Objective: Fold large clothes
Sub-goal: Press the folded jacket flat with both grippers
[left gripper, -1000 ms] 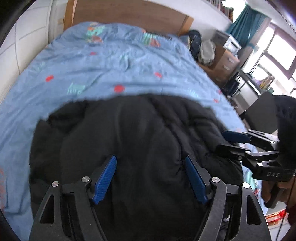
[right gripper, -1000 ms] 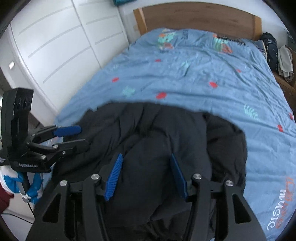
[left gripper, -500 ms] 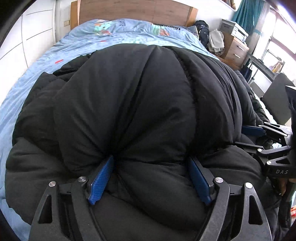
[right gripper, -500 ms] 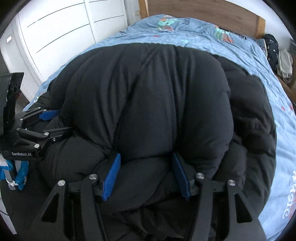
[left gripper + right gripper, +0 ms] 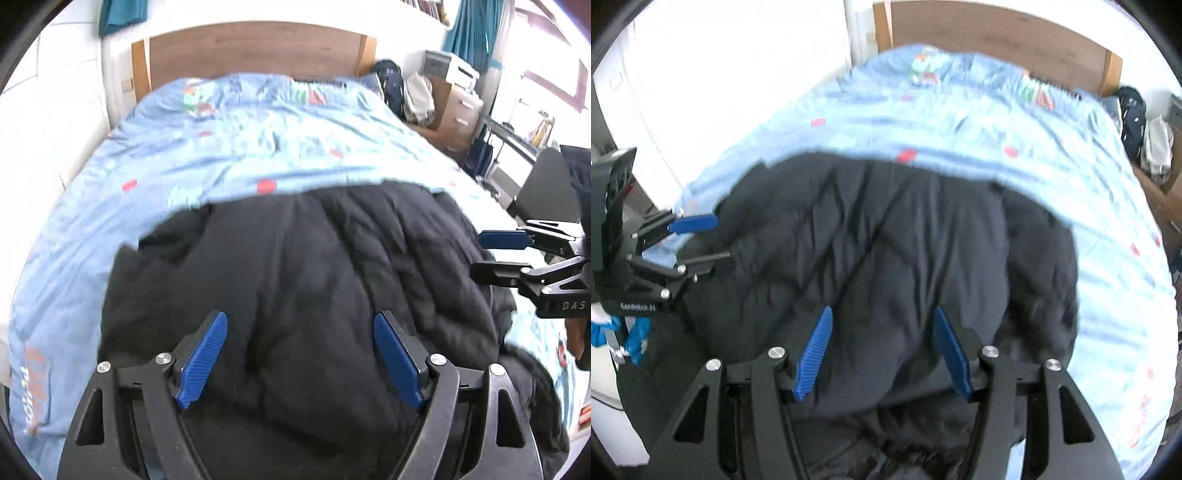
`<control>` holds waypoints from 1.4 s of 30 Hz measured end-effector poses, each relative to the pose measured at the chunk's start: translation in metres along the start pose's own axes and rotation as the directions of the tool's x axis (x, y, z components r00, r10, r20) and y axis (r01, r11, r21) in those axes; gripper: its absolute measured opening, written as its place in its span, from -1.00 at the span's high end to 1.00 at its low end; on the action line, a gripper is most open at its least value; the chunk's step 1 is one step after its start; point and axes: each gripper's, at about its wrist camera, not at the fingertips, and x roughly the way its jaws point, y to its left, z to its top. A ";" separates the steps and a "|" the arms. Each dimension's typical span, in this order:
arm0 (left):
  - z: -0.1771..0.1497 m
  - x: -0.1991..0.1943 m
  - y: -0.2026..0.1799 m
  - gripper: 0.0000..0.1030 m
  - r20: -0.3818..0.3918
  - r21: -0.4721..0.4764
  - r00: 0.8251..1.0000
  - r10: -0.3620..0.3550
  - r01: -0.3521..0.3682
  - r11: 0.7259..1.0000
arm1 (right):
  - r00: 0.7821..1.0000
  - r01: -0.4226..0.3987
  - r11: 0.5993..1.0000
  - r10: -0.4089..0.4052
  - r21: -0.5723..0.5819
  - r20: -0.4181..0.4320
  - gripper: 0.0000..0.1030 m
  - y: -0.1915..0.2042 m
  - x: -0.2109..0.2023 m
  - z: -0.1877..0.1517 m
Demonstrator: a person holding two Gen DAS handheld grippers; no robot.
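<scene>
My left hand-held gripper [image 5: 299, 354] and right hand-held gripper [image 5: 884, 350] both hang with fingers apart over the black puffy quilted jacket [image 5: 295, 288], bunched on the near end of the blue patterned bed [image 5: 221, 155], probably ready to grip its hem.

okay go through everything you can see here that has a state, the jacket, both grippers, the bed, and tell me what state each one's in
black puffer jacket: lying bunched on the bed, not neatly folded.
left hand-held gripper: open, fingers apart over the jacket.
right hand-held gripper: open, fingers apart over the jacket.
bed: covered by a wrinkled blue duvet.
</scene>
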 end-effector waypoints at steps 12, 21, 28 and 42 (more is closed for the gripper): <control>-0.006 0.076 0.030 -0.65 -0.071 -0.059 0.993 0.093 -0.097 0.994 | 0.997 0.059 0.997 -0.057 0.058 -0.045 -0.13 -0.018 0.062 0.018; -0.020 0.048 0.014 -0.67 -0.042 -0.058 0.992 0.120 -0.122 0.991 | 0.995 0.073 0.995 -0.068 0.073 -0.072 -0.23 -0.023 0.059 -0.020; -0.019 0.022 -0.010 -0.67 0.003 0.003 0.994 0.111 -0.111 0.994 | 1.000 0.020 0.999 -0.020 0.047 0.005 -0.23 0.003 0.019 -0.018; -0.039 0.035 -0.017 -0.68 -0.032 0.005 0.994 0.102 -0.102 0.995 | 0.999 0.013 0.998 -0.011 0.056 -0.040 -0.24 0.007 0.041 -0.039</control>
